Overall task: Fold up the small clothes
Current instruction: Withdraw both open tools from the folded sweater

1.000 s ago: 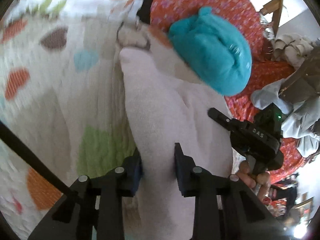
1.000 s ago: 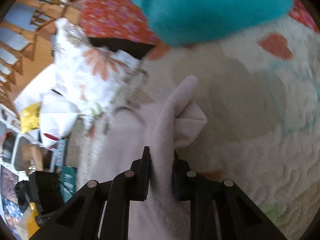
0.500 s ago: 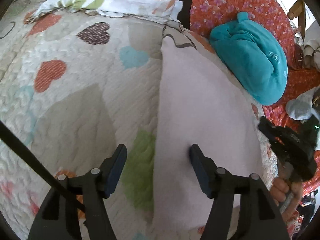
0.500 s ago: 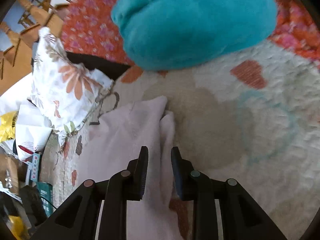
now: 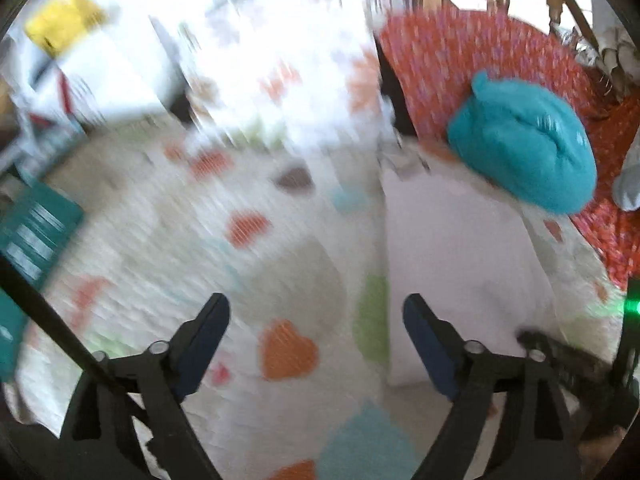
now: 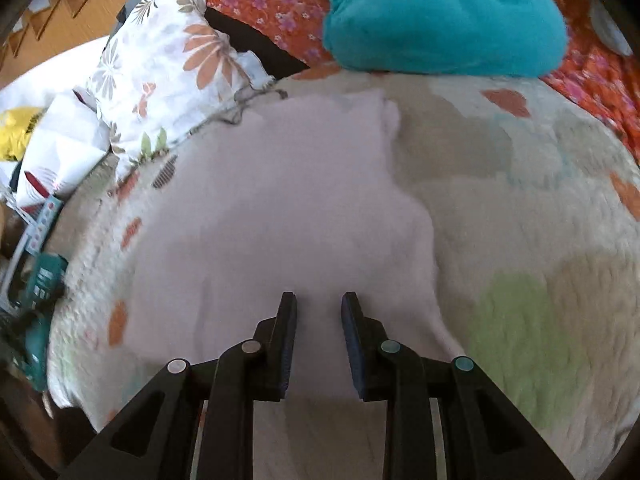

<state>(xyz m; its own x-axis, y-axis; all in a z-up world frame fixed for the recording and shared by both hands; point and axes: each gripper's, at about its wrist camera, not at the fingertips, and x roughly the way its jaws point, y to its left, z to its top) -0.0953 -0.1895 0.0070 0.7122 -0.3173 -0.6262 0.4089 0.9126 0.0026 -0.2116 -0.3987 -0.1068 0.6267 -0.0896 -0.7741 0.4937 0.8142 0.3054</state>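
Pink cloth (image 6: 280, 208) under right tongs (image 6: 319, 304).

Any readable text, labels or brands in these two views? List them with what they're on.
None fully readable.
Teal garment: white lettering cut off at the top edge, unreadable.
Teal box: white lines, blurred.
Yellow bag: dark print, too small.
Pink cloth: no text.

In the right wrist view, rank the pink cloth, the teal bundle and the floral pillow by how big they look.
1. pink cloth, largest in the frame, though it lies nearest the camera.
2. teal bundle, cut off by the top edge.
3. floral pillow, close to the bundle, so ranks 2 and 3 are unsure.
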